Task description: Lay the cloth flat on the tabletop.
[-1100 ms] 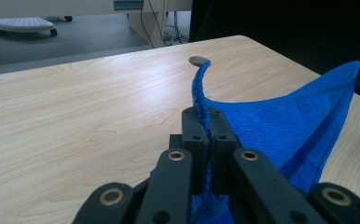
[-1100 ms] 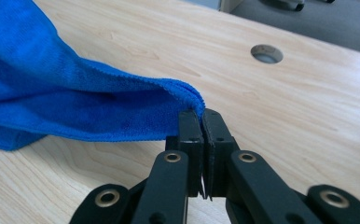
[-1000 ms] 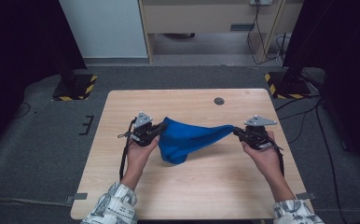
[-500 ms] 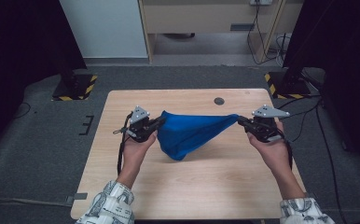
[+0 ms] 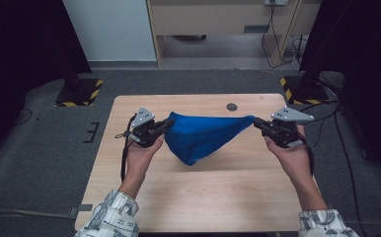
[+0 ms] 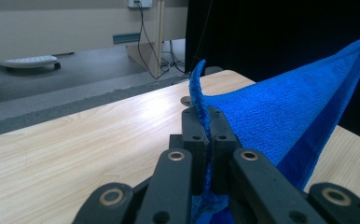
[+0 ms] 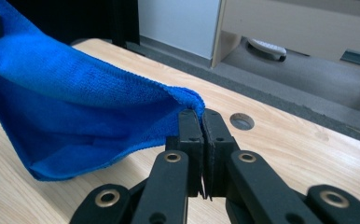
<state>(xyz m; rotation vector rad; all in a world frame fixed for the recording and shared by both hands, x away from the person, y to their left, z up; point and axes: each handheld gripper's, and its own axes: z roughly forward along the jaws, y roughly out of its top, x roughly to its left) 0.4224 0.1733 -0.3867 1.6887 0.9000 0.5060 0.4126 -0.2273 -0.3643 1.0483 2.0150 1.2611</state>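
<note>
Blue terry cloth [image 5: 203, 136] hangs between my two grippers above the middle of the table [image 5: 213, 197], its top edge pulled nearly straight and its belly sagging to a point toward 6 o'clock. At 9 o'clock my left gripper [image 5: 166, 123] is clamped on one corner; in the left gripper view the jaws stand pressed together with the cloth's hem [image 6: 199, 93] rising out between them. At 3 o'clock my right gripper [image 5: 256, 121] pinches the other corner, jaws closed on just the tip of it [image 7: 192, 100].

To do this well, I judge I should keep both hands level and the pull even, so the top edge stays taut without dragging the corner out of the right jaws, where the bite looks shallow. Lowering both together should let the hanging point meet the wood first and the cloth lay out flat.

Hard to make out: whether the sagging tip touches the table or hangs just clear, how many layers are folded behind the front face, and how deep the cloth sits inside the left jaws. The small round hole [image 5: 232, 106] at 12 o'clock is plain, but its purpose is not.
</note>
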